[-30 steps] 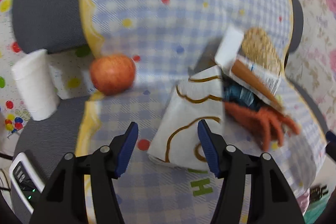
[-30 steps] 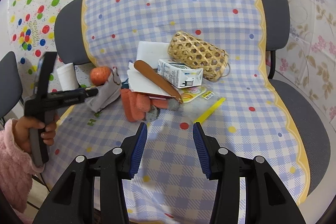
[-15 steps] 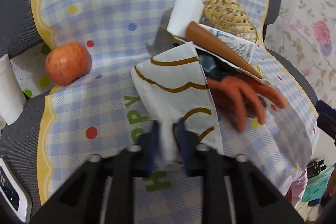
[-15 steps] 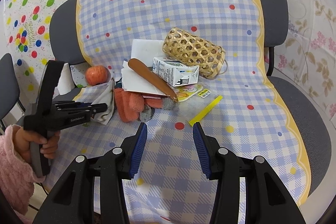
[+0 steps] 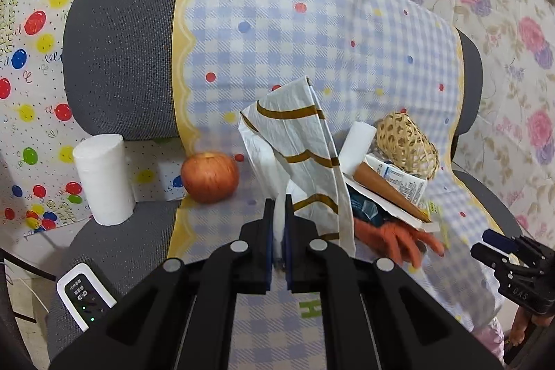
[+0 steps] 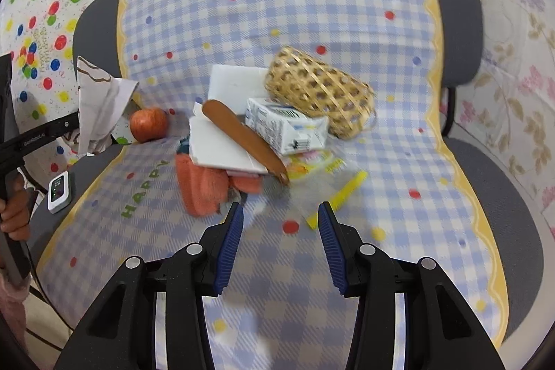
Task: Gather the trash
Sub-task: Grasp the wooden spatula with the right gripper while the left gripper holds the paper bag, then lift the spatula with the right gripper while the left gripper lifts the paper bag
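The left gripper is clamped on a white paper bag with brown stripes, held off the seat, its long axis running up and away from the jaws. The right gripper hangs open and empty above the checked cloth, printed "HAPPY", draped over a grey chair. Nearby lie an apple, milk carton and wicker basket. Balloon-print sheeting lines the wall.

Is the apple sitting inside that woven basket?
No. The apple rests on the chair seat by the cloth's edge, well to the left of the woven basket, which lies on its side.
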